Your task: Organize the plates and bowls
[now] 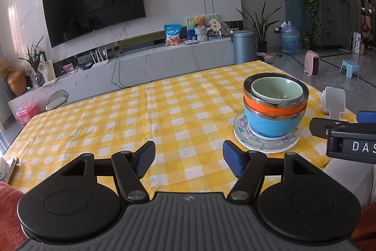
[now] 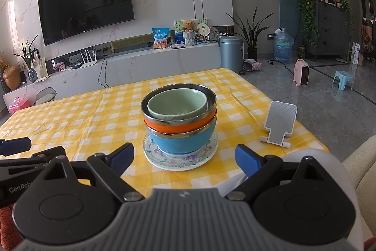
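Yellow-checked cloth covers the table [image 1: 117, 119], and your left gripper [image 1: 188, 162] hangs spread wide and empty above its near edge. To its right the stack stands upright, mouths up, its axis vertical: green bowl [image 2: 177, 102] nested in the orange bowl [image 2: 179, 125], that in the blue bowl [image 2: 179, 141], all on the floral plate [image 2: 181, 160]. Your right gripper [image 2: 184, 159] faces it, spread wide, holding nothing. The stacking looks done; any next move calls for a level lift of the plate. A phone stand [image 2: 279, 124] sits just beside.
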A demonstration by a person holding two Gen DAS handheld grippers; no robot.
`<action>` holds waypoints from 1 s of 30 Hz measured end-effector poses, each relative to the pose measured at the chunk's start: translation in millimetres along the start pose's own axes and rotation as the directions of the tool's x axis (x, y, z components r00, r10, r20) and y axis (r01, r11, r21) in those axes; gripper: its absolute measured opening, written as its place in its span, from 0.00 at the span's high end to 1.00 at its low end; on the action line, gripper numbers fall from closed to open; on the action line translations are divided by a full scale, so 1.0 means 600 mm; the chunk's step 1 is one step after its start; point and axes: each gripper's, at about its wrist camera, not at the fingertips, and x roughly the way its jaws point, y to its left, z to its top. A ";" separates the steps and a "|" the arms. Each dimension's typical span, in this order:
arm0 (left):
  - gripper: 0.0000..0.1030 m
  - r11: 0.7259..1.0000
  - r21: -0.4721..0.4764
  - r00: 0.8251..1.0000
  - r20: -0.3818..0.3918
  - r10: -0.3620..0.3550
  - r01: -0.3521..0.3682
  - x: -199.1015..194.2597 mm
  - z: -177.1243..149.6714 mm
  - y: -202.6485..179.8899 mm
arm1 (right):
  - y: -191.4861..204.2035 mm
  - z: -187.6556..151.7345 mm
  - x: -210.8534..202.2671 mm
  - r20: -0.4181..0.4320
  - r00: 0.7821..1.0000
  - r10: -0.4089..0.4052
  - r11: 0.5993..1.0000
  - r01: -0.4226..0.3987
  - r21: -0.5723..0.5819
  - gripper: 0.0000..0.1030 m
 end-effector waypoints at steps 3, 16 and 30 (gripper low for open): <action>0.25 1.000 -0.001 1.000 -0.001 0.001 -0.001 0.000 0.000 0.001 | 0.000 0.000 0.000 0.001 1.000 0.000 1.000 0.000 0.000 0.11; 0.25 1.000 0.000 1.000 -0.003 0.001 -0.001 0.002 -0.001 0.000 | 0.000 0.000 -0.001 0.001 1.000 0.000 1.000 0.000 0.001 0.11; 0.25 1.000 -0.001 1.000 -0.004 -0.001 0.001 0.002 -0.002 -0.004 | 0.000 0.000 0.000 0.000 1.000 0.001 1.000 -0.001 0.001 0.11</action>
